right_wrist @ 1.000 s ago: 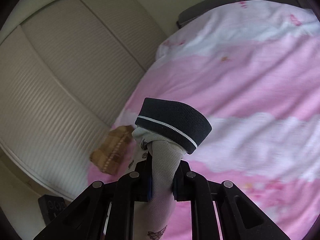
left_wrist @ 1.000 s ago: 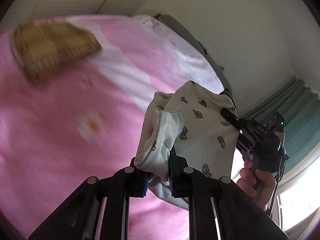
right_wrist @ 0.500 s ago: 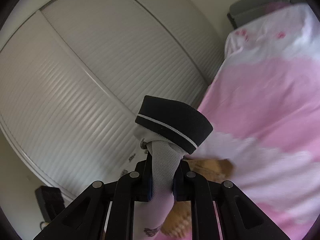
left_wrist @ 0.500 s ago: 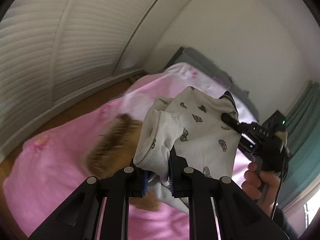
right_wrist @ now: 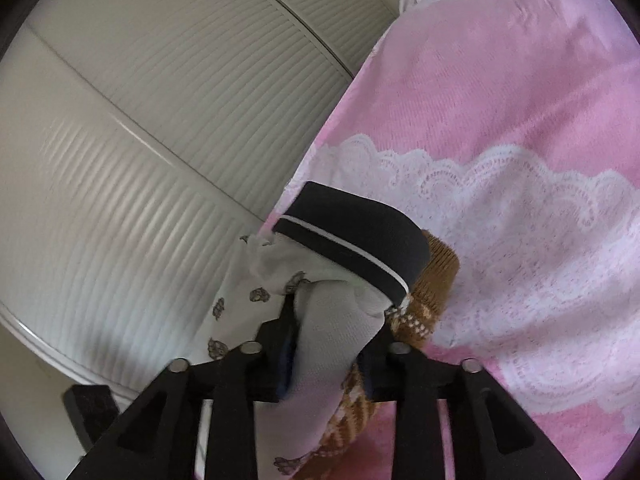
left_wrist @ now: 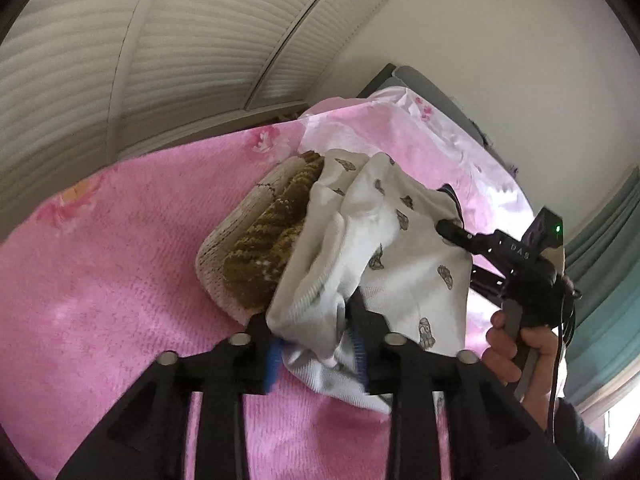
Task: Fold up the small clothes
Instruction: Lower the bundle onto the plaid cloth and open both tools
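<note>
Two views showed one moment. From the left wrist, the left tool (left_wrist: pixel 316 344) had its jaws opening around the hem of the white printed garment (left_wrist: pixel 400 248), which hung just over the folded brown knit (left_wrist: pixel 260 252) on the pink bed (left_wrist: pixel 120 260); the right tool (left_wrist: pixel 444 227) reached its far edge. From the right wrist, the right tool (right_wrist: pixel 332 344) was likewise opening, cloth under the dark waistband (right_wrist: pixel 352 240) between its jaws. Stacking seemed in hand; next, both tools would need to draw clear.

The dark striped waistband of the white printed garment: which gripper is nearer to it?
Right. The right gripper, jaws opening, has cloth between them just below the waistband; the left gripper, also opening, is at the garment's opposite end.
</note>
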A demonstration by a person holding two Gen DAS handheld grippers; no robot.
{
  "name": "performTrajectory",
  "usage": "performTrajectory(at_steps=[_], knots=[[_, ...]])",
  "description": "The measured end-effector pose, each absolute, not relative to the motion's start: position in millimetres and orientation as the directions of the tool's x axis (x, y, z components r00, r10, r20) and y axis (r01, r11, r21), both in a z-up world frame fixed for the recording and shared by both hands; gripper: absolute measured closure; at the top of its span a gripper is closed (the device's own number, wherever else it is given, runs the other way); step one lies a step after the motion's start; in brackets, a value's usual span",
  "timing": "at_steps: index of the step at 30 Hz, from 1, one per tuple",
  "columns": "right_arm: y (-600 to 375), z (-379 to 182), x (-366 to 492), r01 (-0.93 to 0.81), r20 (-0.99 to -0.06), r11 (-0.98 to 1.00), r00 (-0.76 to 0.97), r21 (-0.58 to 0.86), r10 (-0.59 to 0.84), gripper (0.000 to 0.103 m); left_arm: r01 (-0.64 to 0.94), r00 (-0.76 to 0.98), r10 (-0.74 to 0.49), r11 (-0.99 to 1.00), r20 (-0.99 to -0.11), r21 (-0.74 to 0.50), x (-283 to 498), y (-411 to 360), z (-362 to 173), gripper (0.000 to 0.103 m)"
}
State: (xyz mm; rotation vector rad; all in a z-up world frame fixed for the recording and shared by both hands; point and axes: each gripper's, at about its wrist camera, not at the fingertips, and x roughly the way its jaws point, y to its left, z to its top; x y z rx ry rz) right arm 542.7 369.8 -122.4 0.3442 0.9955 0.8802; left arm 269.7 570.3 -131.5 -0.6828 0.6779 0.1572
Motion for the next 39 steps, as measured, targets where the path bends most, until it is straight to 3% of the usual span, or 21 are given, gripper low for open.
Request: performTrajectory(at_steps=[1, 3, 5, 9, 16, 22, 28, 33, 39], knots=[[368.6, -121.6, 544.4, -0.485, -0.596, 0.636, 0.259, 0.6, 0.76, 0.058, -0.357, 0.773, -0.059, 0.783, -0.631, -0.51, 266.6, 569.2, -125.3, 0.048], [366.4, -112.6, 538.5, -0.506, -0.607, 0.654, 0.285, 0.562, 0.742, 0.058, -0.393, 0.772, 0.02, 0.801, -0.635, -0.452, 254.3, 568.3, -111.8, 0.033], [367.7, -99.8, 528.9, -0.528, -0.627, 0.686, 0.326, 0.5, 0.708, 0.049, -0.411, 0.772, 0.085, 0.824, -0.63, -0.391, 242.8, 560.2, -100.1, 0.033], [353.9, -77.9, 503.4, -0.581, -0.612, 0.712, 0.413, 0.394, 0.675, 0.048, -0.419, 0.782, 0.185, 0.863, -0.596, -0.282, 225.7, 538.5, -75.2, 0.033], [368.9, -56.6, 441.4, -0.778, -0.516, 0.591, 0.424, 0.213, 0.744, 0.048, -0.192, 0.82, 0.035, 0.957, -0.572, -0.216, 259.5, 495.3, -67.8, 0.032], [398.1, -68.9, 430.4, -0.837, -0.566, 0.539, 0.401, 0.094, 0.72, 0.037, -0.285, 0.754, 0.036, 0.918, -0.656, -0.277, 288.3, 532.0, -102.6, 0.032], [409.2, -105.3, 452.5, -0.826, -0.672, 0.558, 0.37, 0.077, 0.641, 0.034, -0.297, 0.749, 0.035, 0.91, -0.662, -0.289, 296.8, 542.9, -116.2, 0.032], [401.8, -96.7, 448.3, -0.81, -0.649, 0.584, 0.414, 0.058, 0.638, 0.03, -0.286, 0.763, 0.049, 0.92, -0.644, -0.269, 283.7, 522.8, -94.4, 0.032], [345.9, -51.9, 415.1, -0.763, -0.544, 0.642, 0.509, 0.075, 0.667, 0.029, -0.331, 0.793, 0.139, 0.916, -0.593, -0.228, 236.7, 483.7, -44.8, 0.028]])
